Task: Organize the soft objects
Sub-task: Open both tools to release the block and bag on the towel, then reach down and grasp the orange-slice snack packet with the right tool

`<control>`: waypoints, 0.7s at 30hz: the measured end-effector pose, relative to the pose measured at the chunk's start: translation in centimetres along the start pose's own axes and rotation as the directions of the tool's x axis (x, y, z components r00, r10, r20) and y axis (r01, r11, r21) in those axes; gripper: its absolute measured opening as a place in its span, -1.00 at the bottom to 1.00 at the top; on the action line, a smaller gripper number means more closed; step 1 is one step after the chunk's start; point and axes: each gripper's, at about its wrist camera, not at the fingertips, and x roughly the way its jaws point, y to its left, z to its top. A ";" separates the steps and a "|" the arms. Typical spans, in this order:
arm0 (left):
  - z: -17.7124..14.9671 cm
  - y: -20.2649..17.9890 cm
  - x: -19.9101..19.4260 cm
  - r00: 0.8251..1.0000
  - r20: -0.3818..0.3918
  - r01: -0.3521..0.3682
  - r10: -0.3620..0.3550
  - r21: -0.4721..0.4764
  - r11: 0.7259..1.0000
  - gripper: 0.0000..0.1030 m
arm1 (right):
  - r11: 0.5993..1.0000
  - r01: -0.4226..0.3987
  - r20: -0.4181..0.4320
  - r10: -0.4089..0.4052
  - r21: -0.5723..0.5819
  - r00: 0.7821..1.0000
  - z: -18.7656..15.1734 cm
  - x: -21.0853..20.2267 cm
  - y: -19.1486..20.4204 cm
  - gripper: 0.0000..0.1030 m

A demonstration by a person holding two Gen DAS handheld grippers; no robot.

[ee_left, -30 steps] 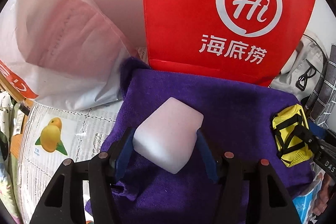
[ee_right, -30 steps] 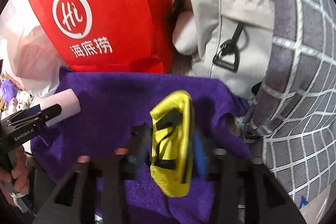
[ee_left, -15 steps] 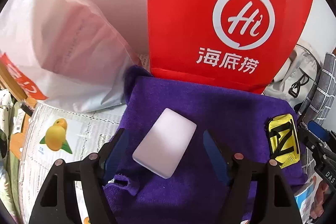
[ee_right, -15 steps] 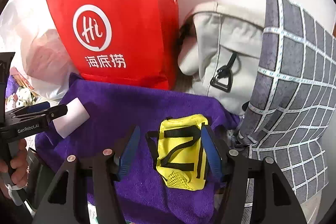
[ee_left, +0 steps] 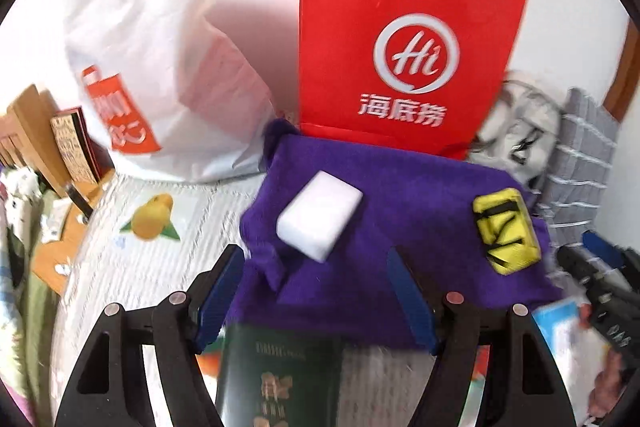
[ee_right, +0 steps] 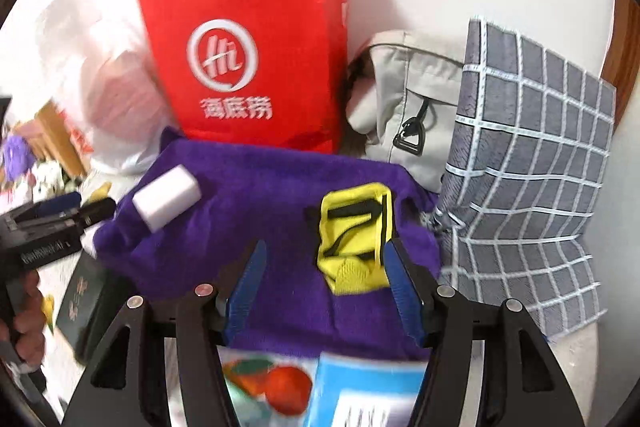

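The left gripper (ee_left: 316, 291) hangs with jaws wide, holding nothing; at 12 o'clock just past its tips a white sponge (ee_left: 319, 214) lies on a purple towel (ee_left: 416, 223). The right gripper (ee_right: 324, 287) is likewise spread wide, empty, with a yellow pouch (ee_right: 354, 237) lying on the towel at 1 o'clock, touching the right fingertip. Beyond, at 12 o'clock, a red bag (ee_left: 400, 39) stands upright.

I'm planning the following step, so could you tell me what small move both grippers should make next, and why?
Probably draw both back from the purple towel. The left gripper and right gripper are open; the white sponge and yellow pouch lie free on it.
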 end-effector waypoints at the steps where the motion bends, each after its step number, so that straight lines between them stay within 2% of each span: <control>1: -0.6 0.2 -1.0 1.000 0.007 0.012 -0.012 -0.010 1.000 0.40 | 1.000 0.001 -0.004 -0.001 0.003 1.000 -0.7 -0.7 0.3 0.24; 4: -2.1 0.3 -3.3 1.000 0.004 0.007 -0.007 -0.002 1.000 0.40 | 0.998 -0.054 -0.055 0.056 0.027 0.997 -2.6 -2.3 0.8 0.24; 10: -5.2 1.1 -8.4 1.000 0.020 0.023 -0.023 -0.015 1.000 0.40 | 0.996 -0.077 -0.081 0.080 0.040 0.994 -6.8 -6.0 1.8 0.24; 14: -7.2 1.4 -10.8 0.999 0.031 0.013 -0.013 -0.014 1.000 0.40 | 0.995 -0.098 -0.074 0.100 0.025 0.992 -10.0 -8.7 2.7 0.25; 21: -11.0 2.5 -13.7 0.999 0.038 -0.009 0.010 -0.032 0.999 0.40 | 0.993 -0.106 -0.071 0.103 -0.048 0.992 -14.7 -10.8 4.8 0.25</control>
